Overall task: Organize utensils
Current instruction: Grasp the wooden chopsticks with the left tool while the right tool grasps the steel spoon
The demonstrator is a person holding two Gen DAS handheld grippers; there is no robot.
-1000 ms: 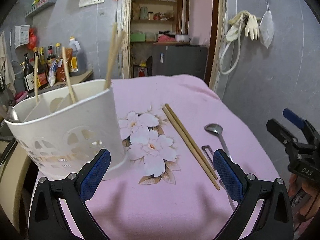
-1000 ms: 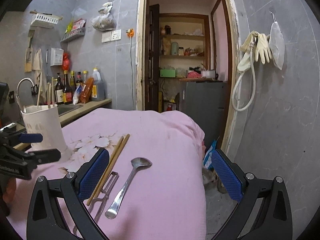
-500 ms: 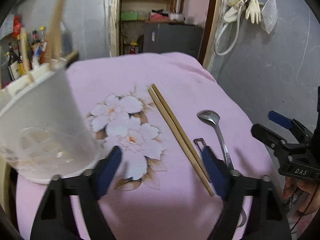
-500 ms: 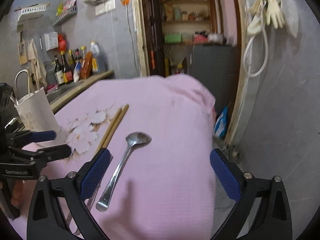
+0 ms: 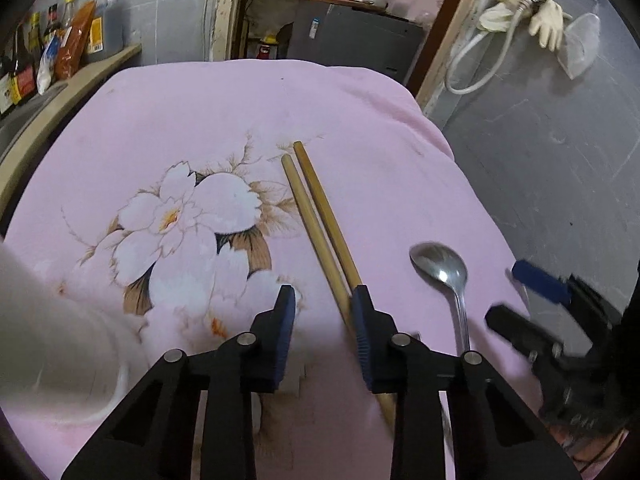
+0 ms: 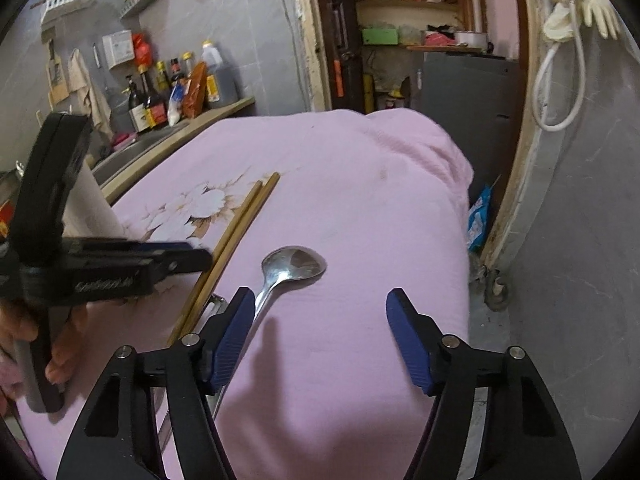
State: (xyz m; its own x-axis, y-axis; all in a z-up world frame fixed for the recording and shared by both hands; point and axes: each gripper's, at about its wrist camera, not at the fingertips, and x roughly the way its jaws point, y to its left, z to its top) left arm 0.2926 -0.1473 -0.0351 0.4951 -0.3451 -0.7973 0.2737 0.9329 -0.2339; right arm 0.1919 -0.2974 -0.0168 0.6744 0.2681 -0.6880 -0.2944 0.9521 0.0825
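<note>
Left gripper (image 5: 322, 300) hangs low over the pink cloth (image 5: 200, 120), jaws just been closing to a narrow gap, nothing between them; chopsticks (image 5: 316, 216) at its 1 o'clock. Right gripper (image 6: 320, 308), jaws closing but wide and empty, spoon (image 6: 294, 264) at 11 o'clock.

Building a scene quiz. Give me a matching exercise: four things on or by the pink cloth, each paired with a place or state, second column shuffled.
1 chopsticks
2 spoon
3 utensil holder
4 flower print

a white, at the cloth's left edge
b metal, bowl up, right of the wooden pair
c side by side, right of the print
d printed on the cloth

Pairs: 1-c, 2-b, 3-a, 4-d
</note>
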